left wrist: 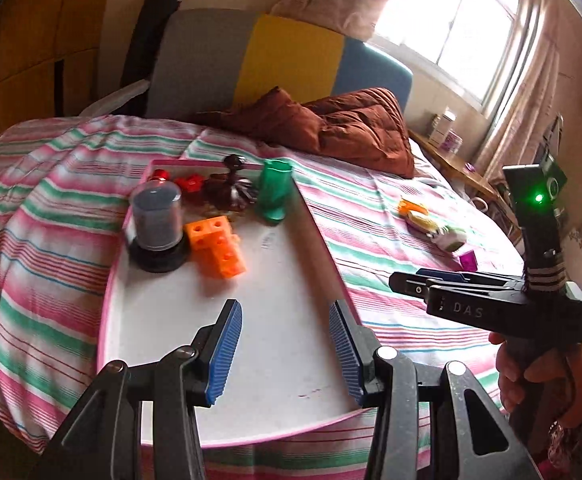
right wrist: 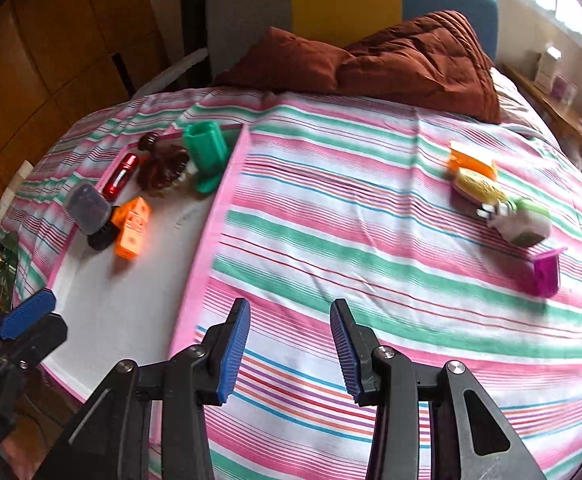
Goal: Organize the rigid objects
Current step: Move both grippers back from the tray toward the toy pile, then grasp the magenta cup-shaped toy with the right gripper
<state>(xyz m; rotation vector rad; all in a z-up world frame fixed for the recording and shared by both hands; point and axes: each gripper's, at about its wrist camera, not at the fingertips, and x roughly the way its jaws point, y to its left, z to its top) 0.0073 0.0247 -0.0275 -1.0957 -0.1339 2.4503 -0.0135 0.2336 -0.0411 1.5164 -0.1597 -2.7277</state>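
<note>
tray (right wrist: 195, 280) on bed (right wrist: 371, 240), loose toys (right wrist: 491, 196) to its right

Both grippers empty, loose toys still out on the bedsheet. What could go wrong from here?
1. The tray sits on soft bedding; pressing on it may tilt it and topple the green cup.
2. The loose toys lie touching; grabbing one may drag another.
3. The right gripper may pinch sheet along with the purple piece.

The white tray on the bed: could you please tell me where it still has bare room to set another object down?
The white tray is bare across its near half, from the orange block to its near pink rim. Its far end is crowded: the capped jar, orange block, dark brown piece, red items and green cup stand close together.
</note>
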